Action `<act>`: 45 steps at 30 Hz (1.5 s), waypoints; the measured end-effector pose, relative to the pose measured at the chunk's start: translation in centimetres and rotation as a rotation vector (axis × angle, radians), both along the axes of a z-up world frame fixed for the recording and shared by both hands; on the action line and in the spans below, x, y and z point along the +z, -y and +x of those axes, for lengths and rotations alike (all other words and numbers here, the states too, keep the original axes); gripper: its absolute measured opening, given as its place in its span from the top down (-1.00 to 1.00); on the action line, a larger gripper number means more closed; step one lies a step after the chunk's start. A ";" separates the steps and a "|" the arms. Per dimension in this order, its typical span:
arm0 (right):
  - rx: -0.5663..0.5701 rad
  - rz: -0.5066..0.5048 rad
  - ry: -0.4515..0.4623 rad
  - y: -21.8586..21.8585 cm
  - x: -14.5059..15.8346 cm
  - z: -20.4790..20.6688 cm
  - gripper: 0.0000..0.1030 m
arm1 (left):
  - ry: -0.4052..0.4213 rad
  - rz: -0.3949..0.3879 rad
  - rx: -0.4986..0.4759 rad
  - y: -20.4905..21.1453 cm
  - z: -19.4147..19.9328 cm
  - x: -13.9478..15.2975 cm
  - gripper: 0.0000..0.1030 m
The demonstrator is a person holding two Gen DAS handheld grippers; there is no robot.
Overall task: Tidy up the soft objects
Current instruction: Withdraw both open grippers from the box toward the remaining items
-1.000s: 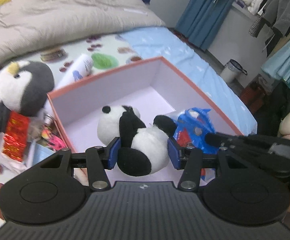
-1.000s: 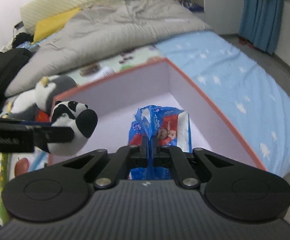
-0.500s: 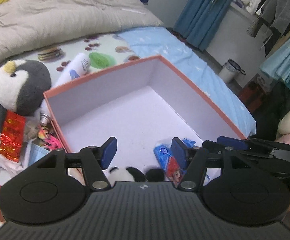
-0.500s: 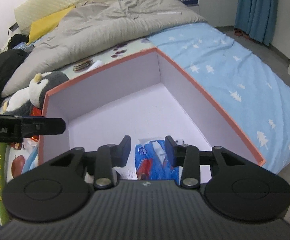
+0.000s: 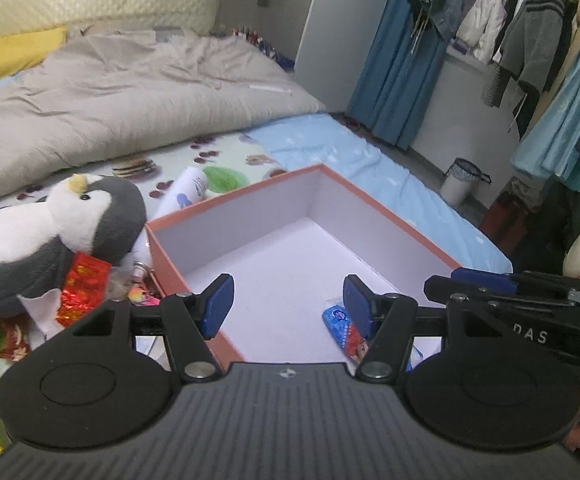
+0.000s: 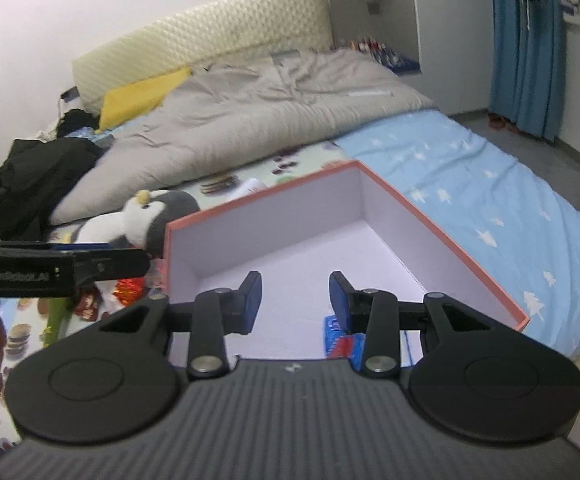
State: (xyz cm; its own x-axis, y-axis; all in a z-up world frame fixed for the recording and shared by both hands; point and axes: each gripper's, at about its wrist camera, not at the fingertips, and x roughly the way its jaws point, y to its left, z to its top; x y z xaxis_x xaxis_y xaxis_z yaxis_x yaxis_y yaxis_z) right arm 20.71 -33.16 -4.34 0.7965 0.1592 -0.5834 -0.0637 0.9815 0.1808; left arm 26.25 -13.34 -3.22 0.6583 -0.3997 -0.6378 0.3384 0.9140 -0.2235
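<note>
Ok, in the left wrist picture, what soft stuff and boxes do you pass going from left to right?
Grey-and-white plush penguin → orange-rimmed cardboard box with white inside → blue-and-red plastic snack packet → white waste bin on the floor.

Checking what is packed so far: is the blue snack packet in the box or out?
In. The blue snack packet lies on the white floor of the orange-rimmed box, at its near side, partly hidden behind the left gripper.
</note>
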 end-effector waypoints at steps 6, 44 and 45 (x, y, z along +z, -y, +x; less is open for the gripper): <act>0.023 0.006 0.064 -1.9 0.7 -3.0 0.21 | 0.053 -0.012 0.022 -2.1 -3.5 0.4 -0.29; 0.270 -0.173 -0.012 -15.3 -5.1 -8.9 0.21 | -0.050 -0.115 0.281 -14.5 -12.7 -9.3 -0.29; 0.263 -0.170 -0.018 -15.7 -5.4 -8.4 0.22 | -0.056 -0.112 0.288 -14.7 -12.0 -9.8 -0.29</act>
